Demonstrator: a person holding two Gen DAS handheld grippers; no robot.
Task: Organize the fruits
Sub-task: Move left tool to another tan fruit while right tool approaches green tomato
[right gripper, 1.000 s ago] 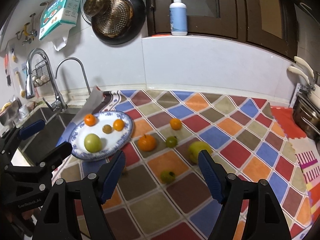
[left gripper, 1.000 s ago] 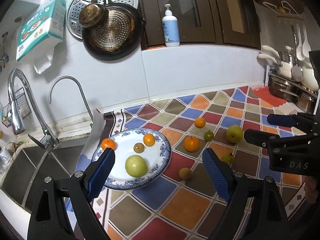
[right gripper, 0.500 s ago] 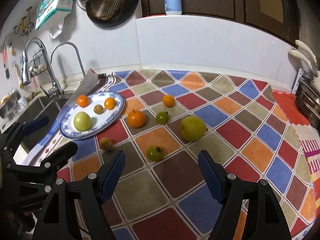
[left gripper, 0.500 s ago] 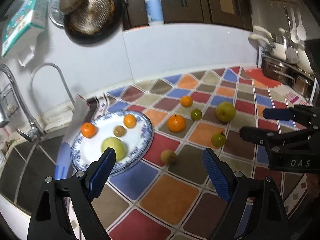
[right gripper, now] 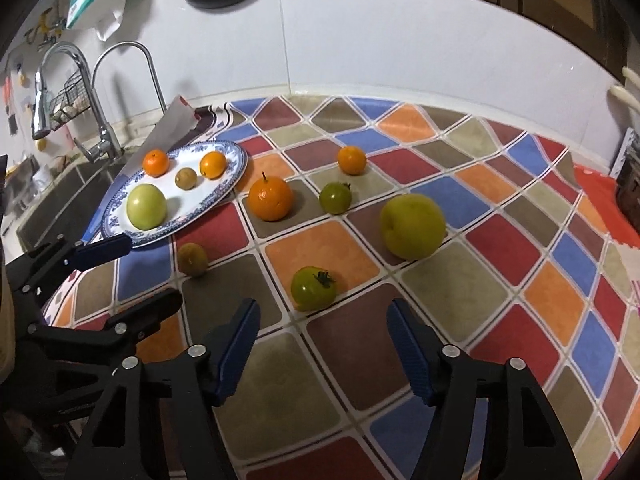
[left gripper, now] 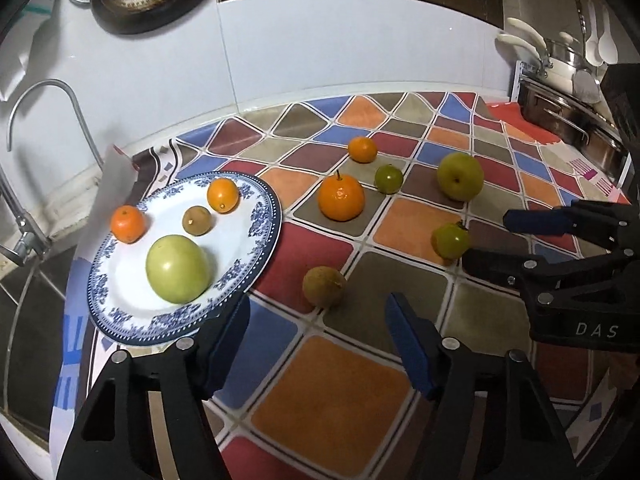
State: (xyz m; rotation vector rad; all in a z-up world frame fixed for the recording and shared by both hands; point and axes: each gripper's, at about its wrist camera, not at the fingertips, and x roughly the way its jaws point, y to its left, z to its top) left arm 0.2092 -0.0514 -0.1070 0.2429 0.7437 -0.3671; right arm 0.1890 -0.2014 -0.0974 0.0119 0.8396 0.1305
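Observation:
A blue-rimmed white plate (left gripper: 264, 208) (right gripper: 236, 160) holds a green apple (left gripper: 178, 269), two small oranges and a brown fruit. Loose on the checkered mat lie a small brown fruit (left gripper: 324, 286) (right gripper: 193, 258), a green tomato (left gripper: 451, 240) (right gripper: 313, 288), a big orange (left gripper: 341, 197), a small orange (left gripper: 362, 149), another green tomato (left gripper: 388, 178) and a yellow-green apple (right gripper: 413, 226). My left gripper (left gripper: 318, 336) (right gripper: 154, 272) hovers just short of the brown fruit, jaws closing, nothing between them. My right gripper (right gripper: 322, 332) (left gripper: 488, 238) hovers just short of the near tomato, jaws closing, also empty.
A sink (right gripper: 60, 196) with two taps lies left of the plate, beside the mat's edge. Pans hang on the white wall behind. Steel pots (left gripper: 568, 116) stand at the far right. A white paper sheet (left gripper: 114, 184) lies under the plate's far side.
Both grippers have come down and forward toward the mat, so the fruit looks larger and nearer. Both pairs of jaws have narrowed. No fruit has moved.

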